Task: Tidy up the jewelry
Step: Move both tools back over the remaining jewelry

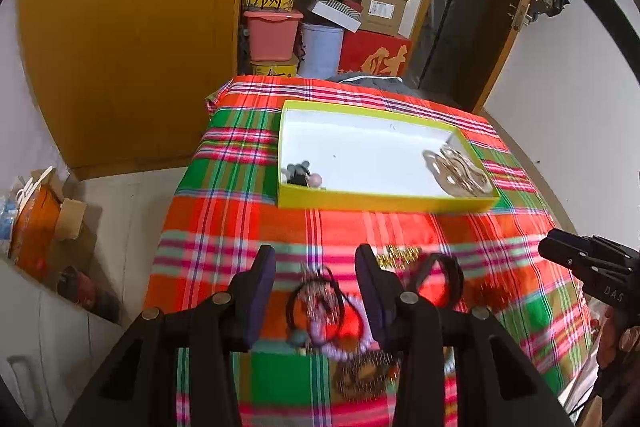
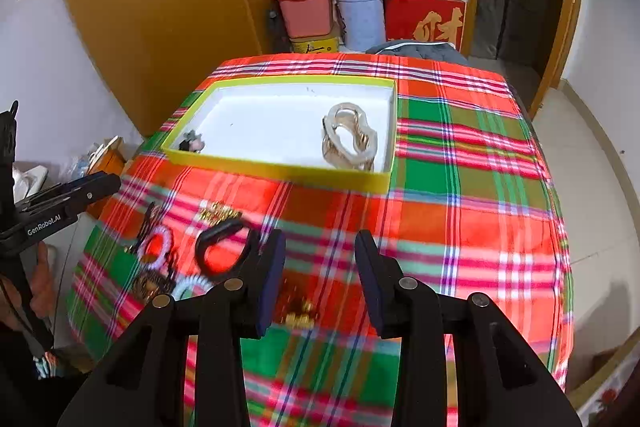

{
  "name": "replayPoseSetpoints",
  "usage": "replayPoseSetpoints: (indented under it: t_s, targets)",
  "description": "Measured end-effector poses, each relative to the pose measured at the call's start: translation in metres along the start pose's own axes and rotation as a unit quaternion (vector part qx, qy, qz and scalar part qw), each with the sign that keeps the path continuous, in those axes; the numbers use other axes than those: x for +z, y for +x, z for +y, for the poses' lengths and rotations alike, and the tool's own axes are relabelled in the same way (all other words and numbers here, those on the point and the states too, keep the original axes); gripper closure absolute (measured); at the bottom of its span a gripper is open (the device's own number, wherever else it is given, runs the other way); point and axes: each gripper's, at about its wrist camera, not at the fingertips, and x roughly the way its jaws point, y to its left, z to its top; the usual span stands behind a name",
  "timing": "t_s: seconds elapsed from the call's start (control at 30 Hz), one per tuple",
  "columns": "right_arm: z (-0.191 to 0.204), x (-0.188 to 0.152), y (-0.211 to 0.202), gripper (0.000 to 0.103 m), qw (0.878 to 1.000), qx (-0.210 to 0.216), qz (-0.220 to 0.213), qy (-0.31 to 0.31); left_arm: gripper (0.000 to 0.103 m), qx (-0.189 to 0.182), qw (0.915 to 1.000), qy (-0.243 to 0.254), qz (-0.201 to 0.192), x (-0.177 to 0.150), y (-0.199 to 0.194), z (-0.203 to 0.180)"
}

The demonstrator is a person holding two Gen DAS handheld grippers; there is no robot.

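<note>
On the plaid cloth [image 2: 460, 219] we have barely begun: the yellow-rimmed box [image 2: 280, 169] holds only a pale chunky bangle cluster [image 2: 350, 137] at one end and a small dark trinket [image 2: 191, 143] at the other. Left to sort, near our grippers, are a black bangle [image 2: 224, 247], a lilac beaded bracelet [image 1: 348, 335], a black hair tie [image 1: 316, 295] and gold bits [image 2: 298, 315]. Our left gripper [image 1: 316, 291] and right gripper [image 2: 320, 283] both hover spread apart, carrying nothing

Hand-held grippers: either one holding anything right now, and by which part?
Nothing is held. The left hand-held gripper is open above the loose jewelry pile; the right hand-held gripper is open above a small gold piece.
</note>
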Motion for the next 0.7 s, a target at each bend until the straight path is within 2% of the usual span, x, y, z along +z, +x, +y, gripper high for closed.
replayPoseSetpoints:
  t_s: [0.37, 0.7]
  targets:
    - [0.007, -0.036, -0.020, 0.066, 0.999, 0.026, 0.014, 0.012, 0.062, -0.003, 1.0000, -0.006, -0.002, -0.038, -0.039, -0.004]
    - [0.012, -0.048, -0.016, 0.066, 0.999, 0.030, 0.029, 0.008, 0.062, -0.004, 0.9998, -0.013, 0.015, -0.052, -0.039, -0.001]
